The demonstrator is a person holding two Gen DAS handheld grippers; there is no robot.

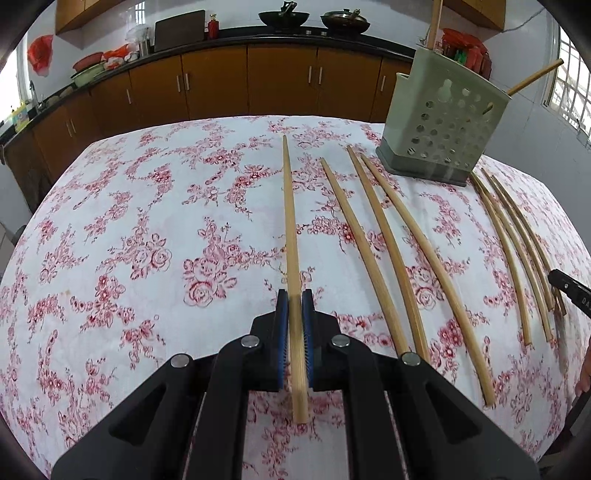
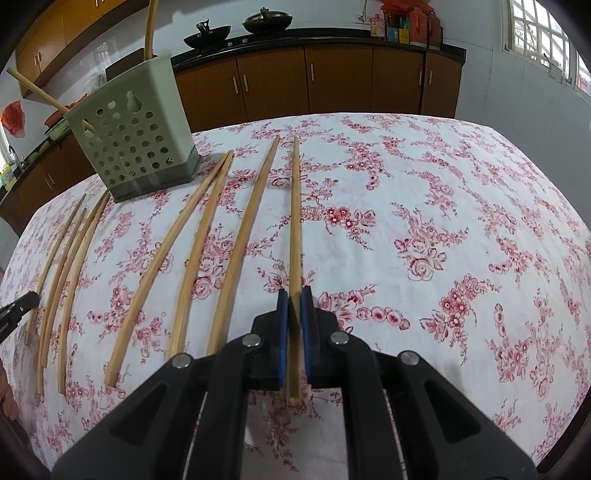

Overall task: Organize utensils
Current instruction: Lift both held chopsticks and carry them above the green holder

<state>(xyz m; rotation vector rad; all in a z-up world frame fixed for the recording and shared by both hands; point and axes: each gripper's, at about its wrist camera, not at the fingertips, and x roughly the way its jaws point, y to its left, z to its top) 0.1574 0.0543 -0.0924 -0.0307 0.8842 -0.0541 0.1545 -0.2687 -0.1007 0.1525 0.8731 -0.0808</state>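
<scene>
Black linkage arms at the bottom of both wrist views, blue pads just beyond them. Left gripper [image 1: 295, 306]: jaws pinching one chopstick [image 1: 290, 229], thick end poking back between the arms, thin tip reaching out over the floral tablecloth [image 1: 147, 229]. Right gripper [image 2: 294, 306]: jaws likewise clamped on its own chopstick [image 2: 295, 221], held lengthwise, tip pointing away over the cloth.

Left wrist view, to the right of the held stick: three loose chopsticks [image 1: 388, 243] side by side on the cloth, far ends close to the base of the holder. Further right, another cluster of thin sticks [image 1: 517, 240] near the table edge, with the black tip of the other gripper [image 1: 565, 284] close beside them; contact impossible to judge.

Utensil holder [image 1: 443, 122]: pale green, perforated front, darker base, standing upright on the far right part of the table. Two chopsticks already inside, one nearly vertical [image 1: 436, 22], one leaning out to the right [image 1: 535, 77].

Right wrist view, same layout mirrored: holder [image 2: 129, 140] at far left, three sticks [image 2: 207, 251] left of the held one, cluster [image 2: 66, 266] near the left edge.

Beyond the table: brown cabinets [image 1: 221, 81] under a dark counter, two woks [image 1: 314, 18] on the stove, red jars [image 2: 413, 22] by a barred window [image 2: 535, 29].
</scene>
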